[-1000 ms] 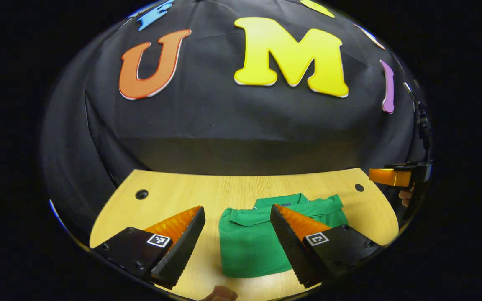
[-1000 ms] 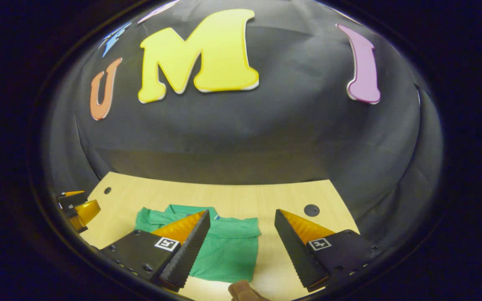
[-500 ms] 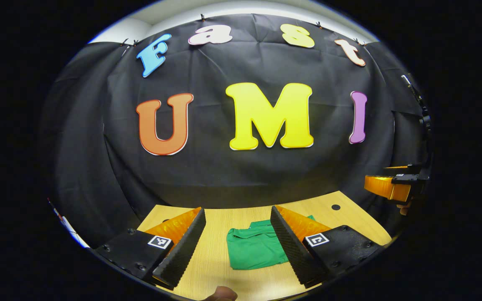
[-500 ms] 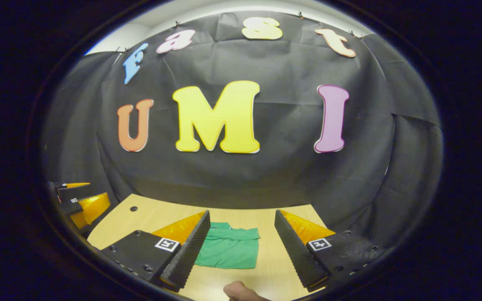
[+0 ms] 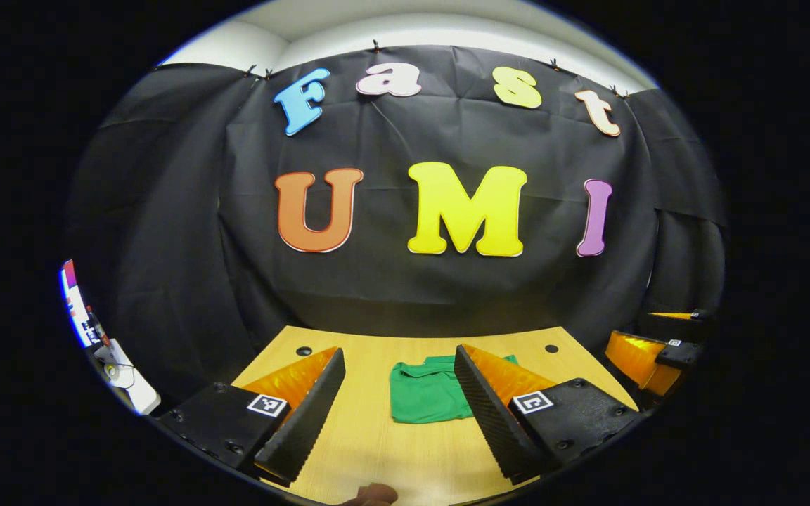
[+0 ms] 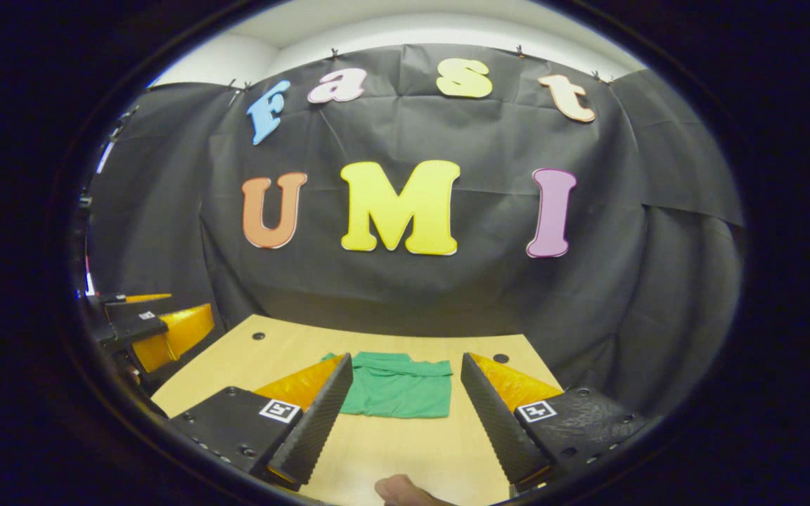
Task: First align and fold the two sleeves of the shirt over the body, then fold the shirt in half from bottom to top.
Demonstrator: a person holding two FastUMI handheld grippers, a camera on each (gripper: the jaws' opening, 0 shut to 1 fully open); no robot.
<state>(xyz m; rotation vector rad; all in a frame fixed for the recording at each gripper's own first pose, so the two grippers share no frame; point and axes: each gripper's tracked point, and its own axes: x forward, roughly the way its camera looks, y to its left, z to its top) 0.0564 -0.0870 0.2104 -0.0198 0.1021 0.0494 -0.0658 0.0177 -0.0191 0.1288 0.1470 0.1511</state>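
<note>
Shirt folded up, both grippers hanging back

The green shirt (image 5: 425, 391) sits as a compact folded bundle on the wooden table (image 5: 377, 450), toward the back wall. The left gripper (image 5: 399, 407) and the right gripper (image 6: 405, 411) hover well clear of it, fingers spread wide, pinching nothing.

Both views are evenly lit from above, bright on the pale wooden table (image 5: 377, 450) and dimmer toward the black cloth wall (image 6: 447, 295), which soaks up light. A soft shadow band lies along the foot of the wall where it meets the table. There is no harsh glare. The fisheye lens bends straight lines: the table's edges curve and the wall bulges outward. The centre is sharp, including the green shirt (image 6: 398, 386); the rim darkens and smears slightly, and the close tool fingers (image 5: 306, 414) look a little soft.
</note>
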